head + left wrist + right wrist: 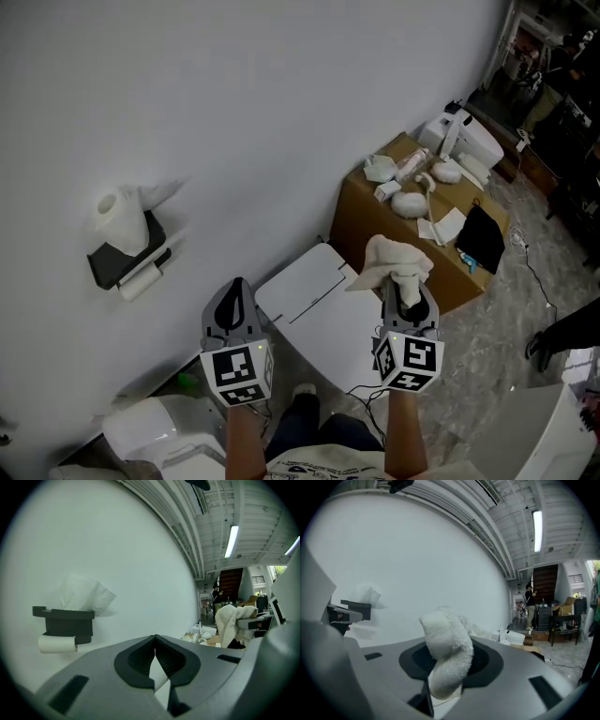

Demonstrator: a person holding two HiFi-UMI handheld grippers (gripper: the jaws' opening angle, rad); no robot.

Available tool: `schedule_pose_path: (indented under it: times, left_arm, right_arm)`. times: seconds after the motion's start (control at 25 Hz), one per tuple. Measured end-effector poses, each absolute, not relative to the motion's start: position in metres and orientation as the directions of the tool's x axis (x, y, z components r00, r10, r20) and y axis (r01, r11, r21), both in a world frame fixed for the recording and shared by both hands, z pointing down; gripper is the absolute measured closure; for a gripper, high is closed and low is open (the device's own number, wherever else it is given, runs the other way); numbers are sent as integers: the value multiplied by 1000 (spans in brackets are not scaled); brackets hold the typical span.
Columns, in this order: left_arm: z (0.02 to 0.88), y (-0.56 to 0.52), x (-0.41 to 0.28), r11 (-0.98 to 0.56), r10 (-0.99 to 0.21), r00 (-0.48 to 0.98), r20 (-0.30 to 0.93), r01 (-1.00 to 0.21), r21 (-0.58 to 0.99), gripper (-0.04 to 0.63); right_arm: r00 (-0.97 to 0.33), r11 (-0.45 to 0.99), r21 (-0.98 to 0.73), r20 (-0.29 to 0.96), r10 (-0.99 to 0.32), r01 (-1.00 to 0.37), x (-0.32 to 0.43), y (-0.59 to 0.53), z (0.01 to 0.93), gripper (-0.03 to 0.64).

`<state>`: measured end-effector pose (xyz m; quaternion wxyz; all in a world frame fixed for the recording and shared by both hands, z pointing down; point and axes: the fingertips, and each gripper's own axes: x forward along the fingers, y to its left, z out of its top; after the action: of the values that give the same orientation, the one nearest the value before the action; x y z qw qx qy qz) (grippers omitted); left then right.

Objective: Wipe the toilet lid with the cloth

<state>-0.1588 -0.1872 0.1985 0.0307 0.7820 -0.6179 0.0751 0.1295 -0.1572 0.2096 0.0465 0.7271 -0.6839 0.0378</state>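
The white toilet [314,309] stands against the wall, below and between my two grippers, with its flat lid facing up. My right gripper [405,292] is shut on a bunched white cloth [394,261], which sticks up out of the jaws above the toilet's right side. In the right gripper view the cloth [446,644] fills the gap between the jaws. That same cloth [229,620] shows at the right of the left gripper view. My left gripper [236,289] hangs over the toilet's left edge, jaws shut [154,641] with nothing between them.
A black holder with toilet paper [127,246] is fixed to the wall at the left. Right of the toilet stands a cardboard box [375,225] with several white items on it and a black bag [483,239] beside it. A white bin [159,431] sits at the lower left.
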Motion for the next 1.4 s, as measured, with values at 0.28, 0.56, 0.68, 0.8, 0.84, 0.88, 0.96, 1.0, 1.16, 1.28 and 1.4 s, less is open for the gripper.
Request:
schedule_pose_path:
  times: [0.28, 0.56, 0.68, 0.8, 0.84, 0.88, 0.96, 1.0, 1.16, 1.28, 1.4]
  left_arm:
    - [231, -216, -160, -237, -951, 225, 214, -971, -32, 588]
    - [261, -231, -155, -206, -945, 191, 267, -978, -28, 588]
    - [278, -237, -149, -197, -940, 179, 291, -980, -33, 588]
    - [297, -241, -143, -187, -934, 166, 315, -982, -35, 588]
    - [303, -241, -142, -184, -933, 162, 322, -982, -37, 588]
    - [310, -242, -141, -181, -931, 158, 329, -983, -40, 588]
    - [324, -244, -140, -177, -928, 150, 341, -983, -47, 588]
    - [332, -245, -139, -174, -926, 147, 348, -984, -48, 588]
    - [365, -252, -136, -163, -912, 134, 387, -986, -43, 588]
    - [386, -257, -135, -161, -904, 130, 408, -986, -43, 588]
    - [406, -257, -135, -153, -896, 124, 427, -988, -35, 588]
  right_arm:
    - [57, -53, 28, 169, -984, -998, 130, -183, 237, 489]
    - [15, -8, 31, 225, -974, -999, 136, -206, 269, 489]
    - [-8, 17, 32, 252, -968, -999, 140, -216, 288, 489]
    - [-26, 39, 39, 294, -955, -998, 146, -225, 317, 489]
    - [-31, 45, 41, 311, -950, -998, 147, -227, 328, 489]
    - [-35, 51, 43, 328, -944, -998, 148, -229, 339, 489]
    - [-42, 63, 46, 357, -933, -997, 150, -233, 360, 489]
    - [-46, 68, 47, 368, -929, -997, 151, -235, 371, 489]
    - [-56, 85, 51, 410, -910, -995, 160, -247, 414, 489]
    - [-48, 86, 67, 442, -896, -994, 171, -260, 449, 489]
    - [-30, 92, 108, 477, -879, -990, 183, -269, 484, 489]
